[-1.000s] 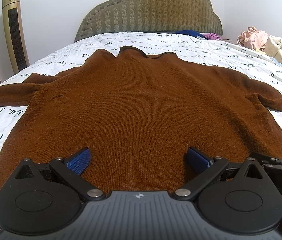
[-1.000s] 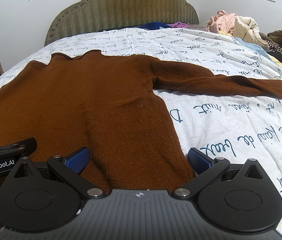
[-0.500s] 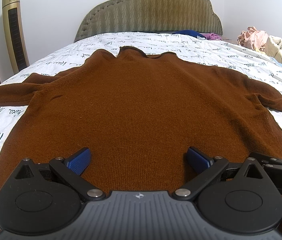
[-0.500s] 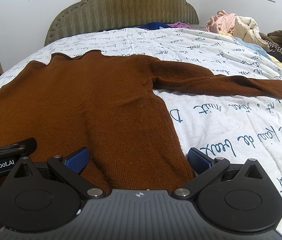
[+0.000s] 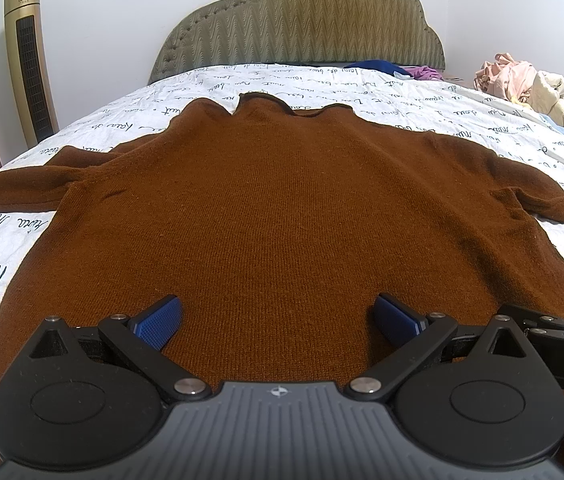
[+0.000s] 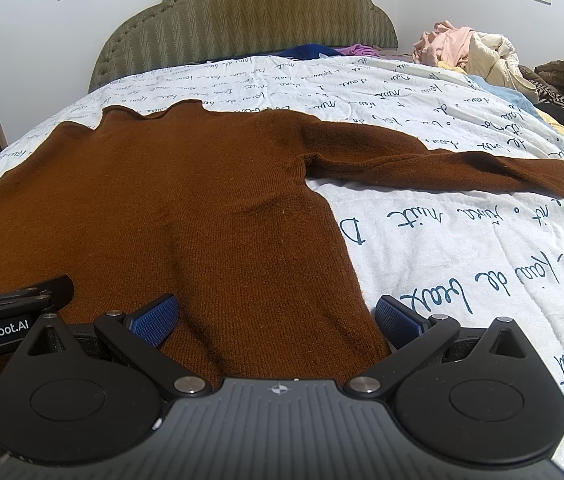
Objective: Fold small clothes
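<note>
At the bottom of the left wrist view your left gripper (image 5: pixel 278 316) is released, its blue ribbed pads spread wide over the lower part of the rust-brown knitted sweater (image 5: pixel 282 216). Your right gripper (image 6: pixel 276 316) is likewise released at the bottom of its own view, one pad over the sweater's right edge, the other over the white quilted bedspread with dark blue handwriting print (image 6: pixel 462 248). The sweater fills mid-frame, lying flat with both sleeves stretched sideways and its collar toward the top. Beyond it, top centre, stands the olive chevron-patterned upholstered headboard (image 5: pixel 306 20). A gold tower fan (image 5: pixel 28 64) stands upper left; a heap of pale crumpled clothes (image 6: pixel 470 50) lies upper right.
</note>
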